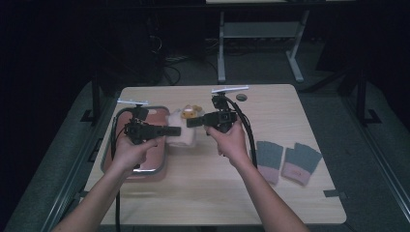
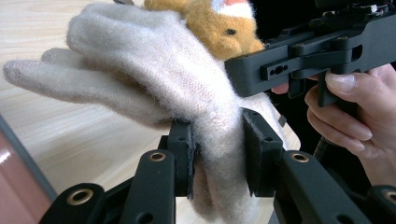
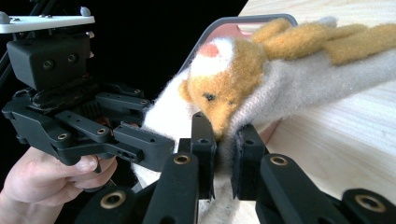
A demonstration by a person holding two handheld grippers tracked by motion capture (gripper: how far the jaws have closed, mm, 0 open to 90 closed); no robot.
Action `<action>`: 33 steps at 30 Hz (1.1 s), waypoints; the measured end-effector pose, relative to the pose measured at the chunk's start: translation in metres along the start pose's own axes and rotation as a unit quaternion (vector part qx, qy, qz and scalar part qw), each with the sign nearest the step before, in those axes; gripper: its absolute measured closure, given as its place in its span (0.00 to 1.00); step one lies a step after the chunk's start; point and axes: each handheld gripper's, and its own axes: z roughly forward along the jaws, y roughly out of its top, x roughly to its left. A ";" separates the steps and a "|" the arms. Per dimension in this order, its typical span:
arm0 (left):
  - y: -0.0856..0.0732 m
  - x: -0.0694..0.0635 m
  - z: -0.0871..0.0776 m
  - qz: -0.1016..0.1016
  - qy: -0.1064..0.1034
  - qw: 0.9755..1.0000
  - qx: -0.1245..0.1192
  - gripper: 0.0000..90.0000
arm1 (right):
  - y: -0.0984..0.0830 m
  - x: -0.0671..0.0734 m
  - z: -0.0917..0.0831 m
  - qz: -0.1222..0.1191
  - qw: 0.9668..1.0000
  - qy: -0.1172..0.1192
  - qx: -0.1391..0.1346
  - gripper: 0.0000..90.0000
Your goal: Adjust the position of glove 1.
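Note:
A cream woolly glove (image 1: 186, 137) with an orange bear face (image 1: 190, 112) hangs just above the table between both grippers. My left gripper (image 1: 175, 130) is shut on the glove's cuff; in the left gripper view its pads (image 2: 187, 144) squeeze the cream wool (image 2: 154, 70), bear face (image 2: 219, 23) behind. My right gripper (image 1: 192, 122) is shut on the same glove; in the right gripper view its jaws (image 3: 225, 135) pinch the fabric right under the bear face (image 3: 224, 84). The glove's fingers (image 3: 327, 60) trail toward the table. Each gripper faces the other at close range.
A pink tray with a grey rim (image 1: 145, 175) lies under my left hand at the table's left side. Two grey gloves with pink cuffs (image 1: 269, 157) (image 1: 300, 162) lie flat on the right. A small dark disc (image 1: 241, 97) sits near the far edge.

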 end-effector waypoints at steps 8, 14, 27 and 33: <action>0.001 0.007 -0.016 -0.003 0.001 1.000 -0.010 0.75 | 0.009 0.011 0.011 -0.006 1.000 0.005 0.005 0.91; 0.002 0.012 -0.032 -0.010 0.006 1.000 -0.021 0.75 | 0.018 0.024 0.023 -0.020 1.000 0.004 0.012 0.91; -0.003 0.032 -0.062 -0.016 0.027 0.999 -0.026 0.75 | 0.032 0.040 0.059 -0.032 0.999 0.011 0.034 0.91; -0.007 0.039 -0.070 -0.028 0.033 0.999 -0.023 0.75 | 0.032 0.042 0.074 -0.031 0.998 0.017 0.046 0.91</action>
